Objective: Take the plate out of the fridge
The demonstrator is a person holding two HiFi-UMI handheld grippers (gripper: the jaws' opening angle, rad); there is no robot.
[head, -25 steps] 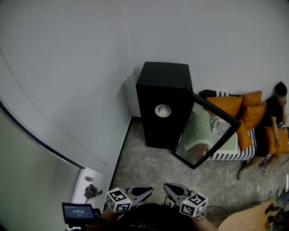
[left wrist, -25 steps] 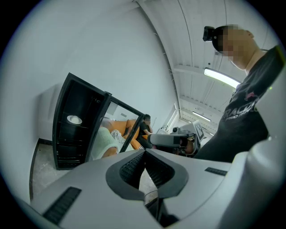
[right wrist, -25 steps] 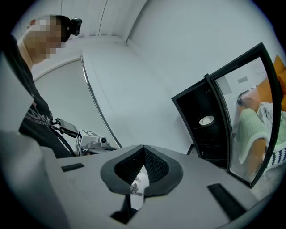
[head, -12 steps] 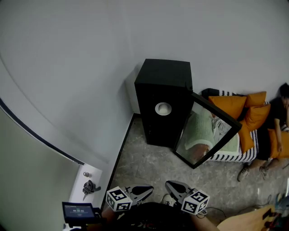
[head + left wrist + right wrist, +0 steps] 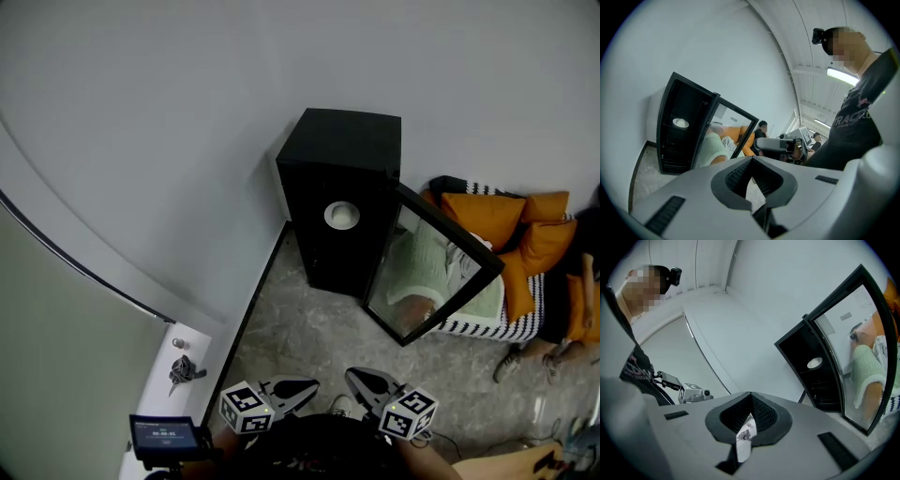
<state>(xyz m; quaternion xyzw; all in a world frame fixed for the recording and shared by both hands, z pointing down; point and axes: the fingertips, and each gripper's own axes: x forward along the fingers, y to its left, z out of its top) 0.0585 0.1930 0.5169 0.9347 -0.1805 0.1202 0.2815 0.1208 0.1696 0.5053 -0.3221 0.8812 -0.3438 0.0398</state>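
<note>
While you stand back from it, the black fridge (image 5: pixel 349 141) sits against a plain pale wall (image 5: pixel 187 141), on a mottled grey stone-look floor (image 5: pixel 309 337). Its glass door (image 5: pixel 436 272) hangs wide open to the fridge's right, and the pane mirrors the room.

Right of the fridge, just past the door: a sofa (image 5: pixel 487 323) with a black-and-white striped cover and orange cushions (image 5: pixel 487 216). A person (image 5: pixel 762 130) sits at its far end.

Writing: pale letters on your dark shirt (image 5: pixel 855 117), only "TRAC" readable. The small lit screen (image 5: pixel 164 436), well to the fridge's near left, shows text too small to read. A white printed slip (image 5: pixel 743 439) lies in the throat behind the right jaws, its print also unreadable.

Contents: the fridge cavity is dark, with shelf lines below. The white plate (image 5: pixel 342 215) sits on an upper shelf inside, the only thing there that you can make out.

Left gripper (image 5: pixel 314 386): clenched, nothing between the tips. Right gripper (image 5: pixel 354 378): clenched too, tips empty. Both are well short of the fridge, side by side and pointing toward it.
</note>
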